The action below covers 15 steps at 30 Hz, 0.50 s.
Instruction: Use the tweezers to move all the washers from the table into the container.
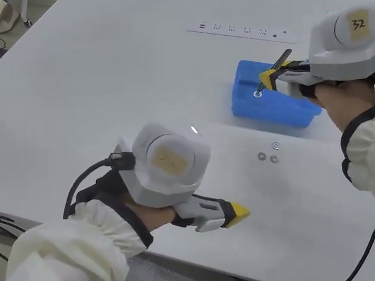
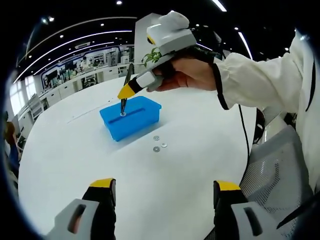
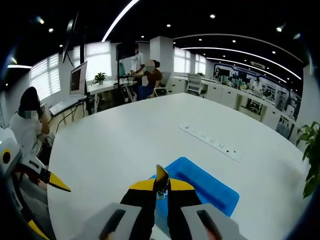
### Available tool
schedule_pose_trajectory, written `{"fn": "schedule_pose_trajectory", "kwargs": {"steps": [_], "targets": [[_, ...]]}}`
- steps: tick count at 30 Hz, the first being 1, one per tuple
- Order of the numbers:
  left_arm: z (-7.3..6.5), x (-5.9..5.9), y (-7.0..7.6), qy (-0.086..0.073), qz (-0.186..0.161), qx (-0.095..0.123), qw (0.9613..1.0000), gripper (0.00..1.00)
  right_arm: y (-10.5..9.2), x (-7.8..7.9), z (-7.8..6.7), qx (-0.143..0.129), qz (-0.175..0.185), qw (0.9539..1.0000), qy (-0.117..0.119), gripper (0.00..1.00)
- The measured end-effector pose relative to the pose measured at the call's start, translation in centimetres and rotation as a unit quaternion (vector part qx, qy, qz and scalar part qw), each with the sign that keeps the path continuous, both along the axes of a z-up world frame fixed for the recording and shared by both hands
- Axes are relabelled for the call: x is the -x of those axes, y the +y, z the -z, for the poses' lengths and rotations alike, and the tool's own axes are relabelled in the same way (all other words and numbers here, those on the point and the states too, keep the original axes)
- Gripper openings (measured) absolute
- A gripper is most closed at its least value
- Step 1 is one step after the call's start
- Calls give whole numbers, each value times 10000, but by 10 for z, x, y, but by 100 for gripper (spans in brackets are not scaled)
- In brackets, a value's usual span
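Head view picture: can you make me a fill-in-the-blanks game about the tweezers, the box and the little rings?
1. The right gripper holds thin dark metal tweezers over the ____ plastic container.
2. ____ small round metal washers lie on the white table beside the container.
3. The left gripper is ____, not shut, and holds nothing.

Missing words: blue, three, open.

Matt blue plastic container [image 1: 268, 114], shiny metal washers [image 1: 262, 156], dark metal tweezers [image 1: 278, 63], smooth white matt table [image 1: 97, 88]
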<state>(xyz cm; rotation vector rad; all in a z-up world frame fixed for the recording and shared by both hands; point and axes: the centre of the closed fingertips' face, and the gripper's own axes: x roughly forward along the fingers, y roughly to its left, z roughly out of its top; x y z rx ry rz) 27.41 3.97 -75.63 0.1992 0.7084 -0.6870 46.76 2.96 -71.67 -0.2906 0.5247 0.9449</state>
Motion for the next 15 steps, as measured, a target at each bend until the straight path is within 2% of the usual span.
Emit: {"fn": "schedule_pose_trajectory", "kwargs": {"steps": [3, 5, 14, 15], "targets": [[1, 1, 0, 17, 5, 2, 10000, 81, 1, -13, 7, 44, 138, 9999, -61, 4], [2, 1, 0, 40, 16, -1, 10000, 81, 2, -16, 19, 177, 145, 9997, 7, 4], [4, 1, -2, 65, 64, -23, 10000, 81, 2, -13, 40, 349, 184, 9992, 103, 4], [4, 1, -2, 64, 67, -29, 10000, 81, 2, -15, 46, 360, 200, 9991, 119, 4]]}}
